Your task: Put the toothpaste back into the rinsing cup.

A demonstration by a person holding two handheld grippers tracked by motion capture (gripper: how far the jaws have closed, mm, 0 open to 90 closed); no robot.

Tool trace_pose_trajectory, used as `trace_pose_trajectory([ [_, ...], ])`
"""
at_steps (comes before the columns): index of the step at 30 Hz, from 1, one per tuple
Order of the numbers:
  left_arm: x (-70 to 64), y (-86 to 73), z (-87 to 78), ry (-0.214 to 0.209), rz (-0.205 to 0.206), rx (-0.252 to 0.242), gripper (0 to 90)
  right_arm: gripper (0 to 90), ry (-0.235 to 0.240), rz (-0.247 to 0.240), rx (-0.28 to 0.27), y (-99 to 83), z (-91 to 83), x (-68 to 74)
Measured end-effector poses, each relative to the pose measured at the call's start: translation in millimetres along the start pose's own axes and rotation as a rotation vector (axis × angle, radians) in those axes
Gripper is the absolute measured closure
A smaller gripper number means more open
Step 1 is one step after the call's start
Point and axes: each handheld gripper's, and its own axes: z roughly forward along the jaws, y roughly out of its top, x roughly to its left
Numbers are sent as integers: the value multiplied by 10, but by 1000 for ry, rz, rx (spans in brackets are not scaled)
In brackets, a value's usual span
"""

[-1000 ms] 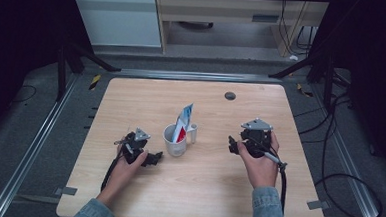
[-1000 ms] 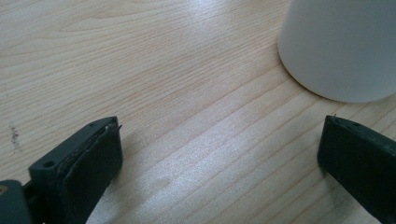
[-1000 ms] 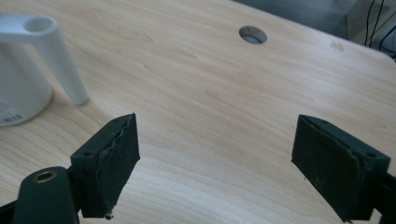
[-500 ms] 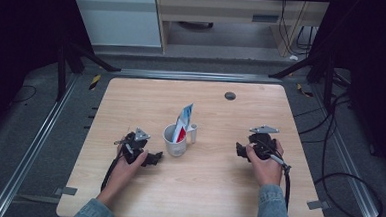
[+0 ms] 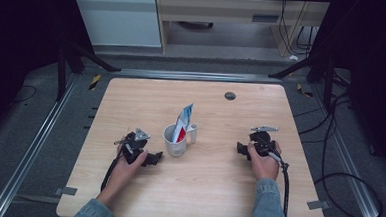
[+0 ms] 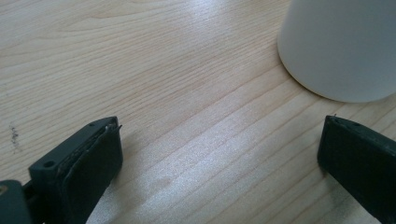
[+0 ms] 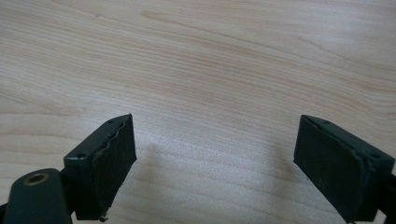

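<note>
A light wooden table [image 5: 212, 189] with rounded corners stood on a dark floor [image 5: 34, 145], metal rails running along its left and right sides. A small dark round grommet [image 5: 230, 95] sat in the tabletop near the far edge. Near the middle stood a white mug [image 5: 174, 141], upright, with a blue, white and red packet [image 5: 183, 122] sticking out of it. The left gripper [image 5: 153, 159] rested on the wood just beside the mug, the right gripper [image 5: 241, 149] well apart.

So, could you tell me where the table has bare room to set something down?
The far left corner of the table is bare, as is the near strip between the forearms. It is crowded at the white mug, with the left gripper beside it.
</note>
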Motion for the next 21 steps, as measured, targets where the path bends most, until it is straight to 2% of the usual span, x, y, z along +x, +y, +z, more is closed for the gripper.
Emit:
trace_pose_trajectory([
  [11,0,0,0,0,0,0,0,117,-11,45,-11,-7,66,-97],
  [17,0,0,0,0,0,0,0,115,-25,46,-8,-13,87,-120],
  [21,0,0,0,0,0,0,0,100,-36,31,-13,-19,105,-111],
])
